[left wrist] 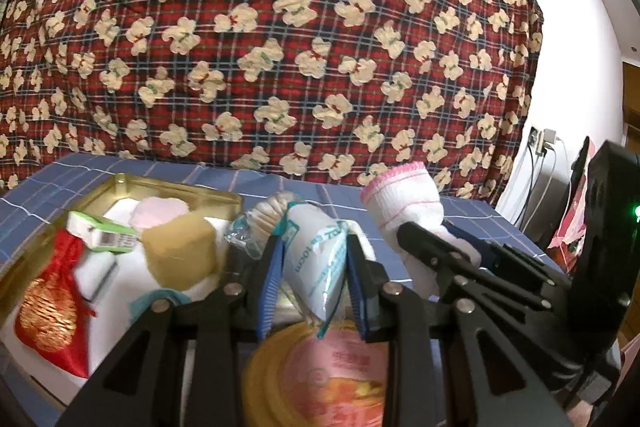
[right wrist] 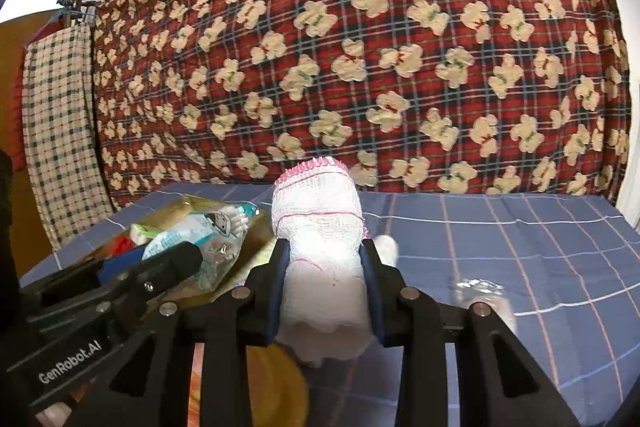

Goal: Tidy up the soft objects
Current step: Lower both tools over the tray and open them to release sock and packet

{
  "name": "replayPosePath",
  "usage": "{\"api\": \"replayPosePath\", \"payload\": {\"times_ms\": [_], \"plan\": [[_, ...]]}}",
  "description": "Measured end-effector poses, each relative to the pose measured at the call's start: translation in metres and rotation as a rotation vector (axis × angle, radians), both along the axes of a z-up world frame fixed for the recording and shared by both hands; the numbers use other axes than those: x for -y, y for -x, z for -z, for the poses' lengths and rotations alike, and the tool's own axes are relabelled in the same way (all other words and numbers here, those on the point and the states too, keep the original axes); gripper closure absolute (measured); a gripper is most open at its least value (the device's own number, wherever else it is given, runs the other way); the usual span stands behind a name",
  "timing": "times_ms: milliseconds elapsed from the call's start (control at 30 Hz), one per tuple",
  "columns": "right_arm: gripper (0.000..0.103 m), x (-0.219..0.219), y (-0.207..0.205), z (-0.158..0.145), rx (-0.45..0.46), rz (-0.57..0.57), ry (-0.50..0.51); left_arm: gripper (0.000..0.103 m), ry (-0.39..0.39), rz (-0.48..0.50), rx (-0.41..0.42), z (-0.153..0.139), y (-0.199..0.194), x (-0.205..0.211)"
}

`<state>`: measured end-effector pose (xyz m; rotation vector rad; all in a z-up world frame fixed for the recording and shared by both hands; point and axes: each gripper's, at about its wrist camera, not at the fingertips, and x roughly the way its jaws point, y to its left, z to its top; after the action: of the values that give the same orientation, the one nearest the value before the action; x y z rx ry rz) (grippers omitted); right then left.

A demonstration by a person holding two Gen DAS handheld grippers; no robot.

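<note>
My left gripper is shut on a white plastic packet with teal print, held above the table beside the open gold tin. The tin holds a red embroidered pouch, a yellow sponge, a green-and-white pack and a pink pad. My right gripper is shut on a rolled white cloth with pink trim, held upright over the blue checked tablecloth. The cloth and right gripper also show in the left wrist view, just right of the packet.
A round yellow lid with a pink label lies below both grippers. A crumpled clear wrapper lies on the cloth to the right. A red plaid bear-print blanket hangs behind the table. Cables and a wall socket are at far right.
</note>
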<state>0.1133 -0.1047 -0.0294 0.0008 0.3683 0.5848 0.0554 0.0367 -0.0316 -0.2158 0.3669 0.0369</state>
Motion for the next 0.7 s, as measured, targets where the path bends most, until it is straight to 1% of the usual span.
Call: {"api": "replayPosePath", "payload": {"times_ms": [233,367,467,600,700], "plan": [[0.066,-0.036,0.008,-0.022,-0.031,-0.099,-0.031,0.073,0.004,-0.094,0.01,-0.019,0.021,-0.044],[0.066,-0.068,0.017,-0.031,-0.057,-0.175,-0.042,0.074,0.009,-0.164,-0.001,-0.024,0.034,-0.076],[0.066,-0.094,0.023,-0.033,-0.075,-0.226,-0.021,0.074,0.006,-0.221,-0.013,-0.025,0.047,-0.1],[0.066,-0.122,0.029,-0.028,-0.104,-0.275,0.003,0.074,0.006,-0.285,-0.035,-0.021,0.057,-0.124],[0.066,-0.136,0.031,-0.023,-0.139,-0.306,0.008,0.074,0.009,-0.314,-0.064,-0.015,0.058,-0.136]]}}
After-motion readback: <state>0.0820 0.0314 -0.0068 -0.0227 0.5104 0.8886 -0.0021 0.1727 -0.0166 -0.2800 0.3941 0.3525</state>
